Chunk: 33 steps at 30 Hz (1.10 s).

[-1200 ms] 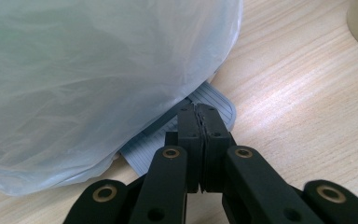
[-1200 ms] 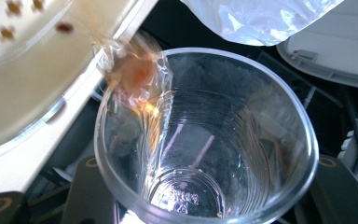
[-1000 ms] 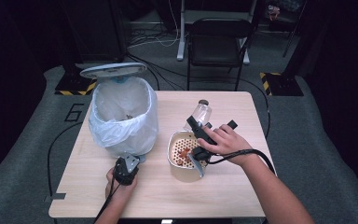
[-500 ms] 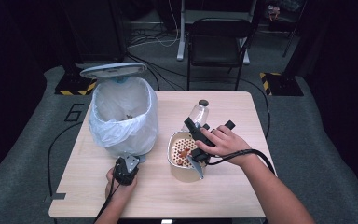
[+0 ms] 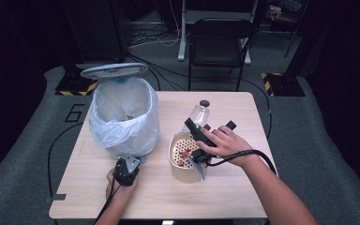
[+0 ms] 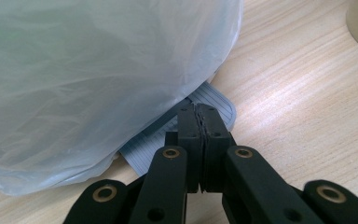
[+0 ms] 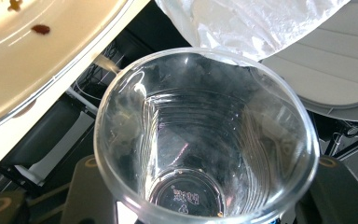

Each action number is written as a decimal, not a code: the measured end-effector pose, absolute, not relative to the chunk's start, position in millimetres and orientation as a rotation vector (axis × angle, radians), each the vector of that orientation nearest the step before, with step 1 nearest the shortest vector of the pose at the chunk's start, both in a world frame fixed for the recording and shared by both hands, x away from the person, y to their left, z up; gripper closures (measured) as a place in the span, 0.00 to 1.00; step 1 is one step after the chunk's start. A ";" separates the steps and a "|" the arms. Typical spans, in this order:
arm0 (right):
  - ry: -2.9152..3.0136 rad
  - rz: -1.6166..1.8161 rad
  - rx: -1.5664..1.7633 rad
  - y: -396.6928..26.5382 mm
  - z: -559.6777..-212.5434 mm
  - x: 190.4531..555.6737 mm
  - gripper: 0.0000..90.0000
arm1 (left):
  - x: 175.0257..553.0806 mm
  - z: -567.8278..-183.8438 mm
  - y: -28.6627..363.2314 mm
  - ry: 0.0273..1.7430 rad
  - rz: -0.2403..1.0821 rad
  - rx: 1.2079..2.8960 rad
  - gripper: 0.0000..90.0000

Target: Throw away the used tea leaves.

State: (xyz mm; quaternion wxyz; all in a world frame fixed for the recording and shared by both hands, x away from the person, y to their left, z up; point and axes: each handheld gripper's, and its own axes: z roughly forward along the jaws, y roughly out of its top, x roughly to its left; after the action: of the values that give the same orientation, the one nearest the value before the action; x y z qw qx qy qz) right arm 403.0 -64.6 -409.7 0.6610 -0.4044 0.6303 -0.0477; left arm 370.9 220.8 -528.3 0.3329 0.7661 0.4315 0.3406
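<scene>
My right gripper (image 5: 198,140) holds a clear plastic cup (image 7: 205,140) tipped over the cream strainer bowl (image 5: 178,164).

The right gripper view looks straight into the cup's mouth: it is empty, with an embossed mark on its bottom, and my jaws hug its sides. The high view shows red-brown scraps lying on the bowl's perforated insert, and a clear bottle (image 5: 198,112) standing just behind. My left gripper (image 6: 200,135) is closed on nothing, resting at the pedal of the bag-lined trash bin (image 5: 124,117), whose lid stands open.
</scene>
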 end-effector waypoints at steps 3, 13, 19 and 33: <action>1.419 -0.108 -0.928 -63.1 -408.6 401.6 0.48 | 370.9 -528.3 220.8 1.127 0.889 2.001 0.99; 1.492 -0.062 -0.914 -58.7 -402.4 398.3 0.48 | 370.9 -528.2 220.9 1.127 0.889 2.002 0.99; 1.601 -0.027 -0.872 -54.7 -382.4 401.2 0.48 | 371.0 -528.2 221.2 1.128 0.886 2.000 0.99; 2.018 0.463 -0.444 -61.9 -345.9 422.8 0.48 | 371.3 -528.2 221.9 1.131 0.877 1.994 0.99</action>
State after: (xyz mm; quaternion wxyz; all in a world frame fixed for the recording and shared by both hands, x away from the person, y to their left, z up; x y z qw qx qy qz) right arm 422.8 -61.9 -345.9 0.4898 -0.1828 0.8309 0.1907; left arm 371.3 221.9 -528.2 0.3369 0.7649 0.4339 0.3364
